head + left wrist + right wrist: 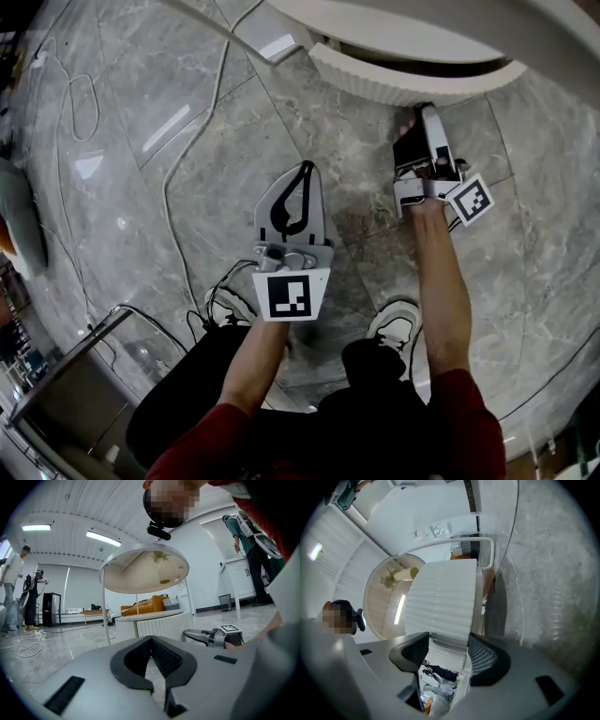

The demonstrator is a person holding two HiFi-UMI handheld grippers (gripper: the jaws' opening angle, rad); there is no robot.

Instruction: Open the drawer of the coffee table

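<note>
The white coffee table (450, 33) fills the top of the head view. Its ribbed curved drawer front (412, 82) stands out from under the top, with a dark gap behind it. My right gripper (424, 111) points at that front with its tips right against it. In the right gripper view the ribbed front (440, 606) spans the wide jaws of the right gripper (449, 641), and I see no pad pressing on it. Dark and orange things (433, 691) show low between the jaws. My left gripper (306, 169) hangs over the floor, shut on nothing, its tips (151, 639) meeting.
Cables (178, 187) trail over the grey marble floor. A metal cart (75, 384) stands at lower left. The person's shoes (398, 323) are below the grippers. In the left gripper view a tall round side table (145, 571) stands over the coffee table (150, 616), and other people (11, 588) stand farther off.
</note>
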